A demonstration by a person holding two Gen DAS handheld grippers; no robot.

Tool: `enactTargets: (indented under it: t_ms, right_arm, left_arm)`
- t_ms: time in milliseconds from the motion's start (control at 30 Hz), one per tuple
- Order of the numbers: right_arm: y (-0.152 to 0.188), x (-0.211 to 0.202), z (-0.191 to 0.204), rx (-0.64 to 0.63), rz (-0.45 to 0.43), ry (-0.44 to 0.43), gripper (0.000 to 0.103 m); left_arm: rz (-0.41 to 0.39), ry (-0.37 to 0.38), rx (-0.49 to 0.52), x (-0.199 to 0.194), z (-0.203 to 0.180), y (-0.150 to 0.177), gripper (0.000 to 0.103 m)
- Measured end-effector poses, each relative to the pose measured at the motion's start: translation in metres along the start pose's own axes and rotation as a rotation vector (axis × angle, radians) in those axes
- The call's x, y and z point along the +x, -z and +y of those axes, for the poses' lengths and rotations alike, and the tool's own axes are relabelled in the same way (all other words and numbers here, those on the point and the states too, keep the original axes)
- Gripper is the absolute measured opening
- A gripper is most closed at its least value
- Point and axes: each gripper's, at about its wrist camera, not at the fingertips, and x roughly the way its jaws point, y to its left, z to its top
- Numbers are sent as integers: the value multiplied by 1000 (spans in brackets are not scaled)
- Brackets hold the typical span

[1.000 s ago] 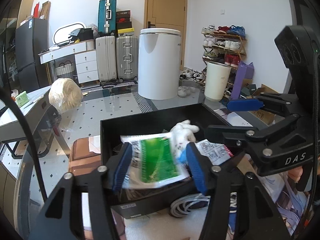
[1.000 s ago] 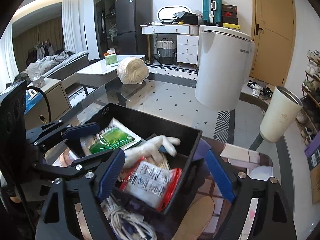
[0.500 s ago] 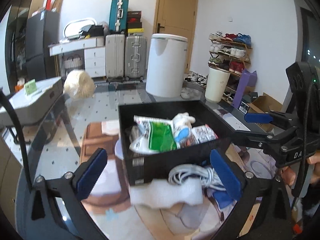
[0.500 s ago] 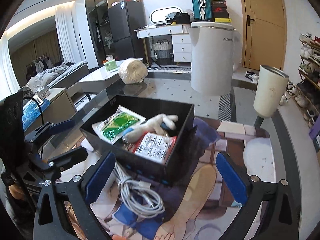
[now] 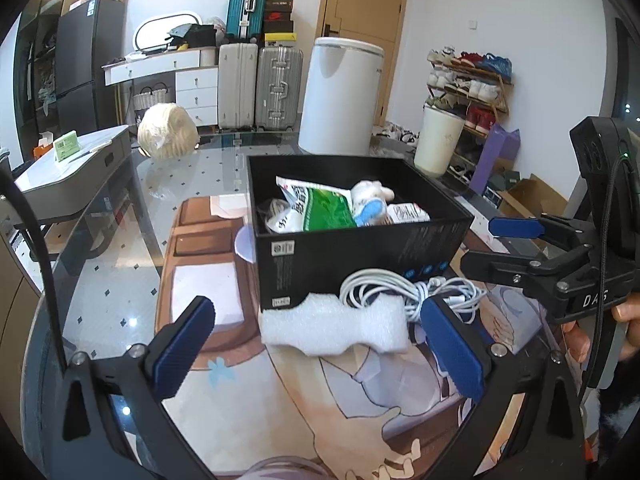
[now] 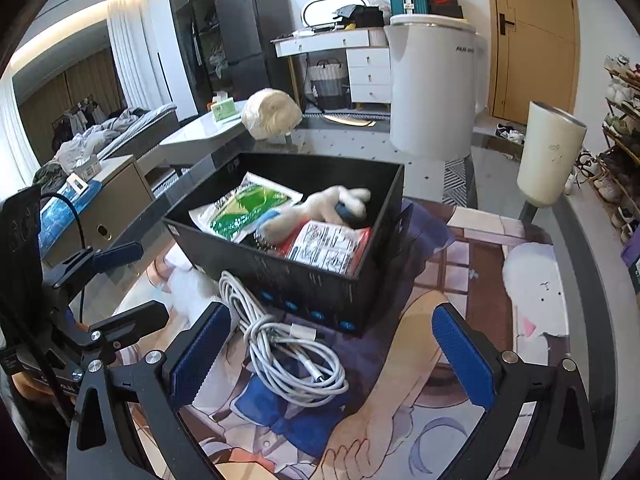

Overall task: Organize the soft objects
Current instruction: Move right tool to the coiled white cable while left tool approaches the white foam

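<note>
A black box (image 5: 360,256) (image 6: 304,280) stands on the printed mat. In it lie a green-and-white packet (image 5: 320,210) (image 6: 244,210), a white plush toy (image 5: 370,194) (image 6: 316,212) and a red-and-white packet (image 6: 326,244). A white foam piece (image 5: 334,326) and a coiled white cable (image 5: 408,288) (image 6: 280,352) lie in front of the box. My left gripper (image 5: 320,356) is open and empty, just before the foam. My right gripper (image 6: 328,356) is open and empty over the cable; it also shows at the right of the left wrist view (image 5: 516,248).
A cream fluffy bundle (image 5: 167,131) (image 6: 272,114) sits at the glass table's far edge. A cream tumbler (image 6: 550,154) stands at the right. A white bin (image 5: 340,96), suitcases, a side table (image 5: 68,176) and a shoe rack are beyond.
My left gripper let go of the green packet, which now lies in the box. Both grippers opened wide and pulled back from the box toward the front.
</note>
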Motion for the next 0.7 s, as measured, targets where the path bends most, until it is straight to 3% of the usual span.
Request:
enactTargets:
  t_ms: [233, 333, 700]
  right_arm:
    - [6, 14, -3, 37, 56, -11, 102]
    - [9, 23, -5, 66, 86, -21, 102]
    - [14, 44, 4, 97, 140, -30, 102]
  left_arm:
    - [28, 4, 10, 2, 0, 0, 103]
    - [33, -33, 15, 2, -1, 1, 103]
    - [40, -13, 8, 1, 3, 2, 103]
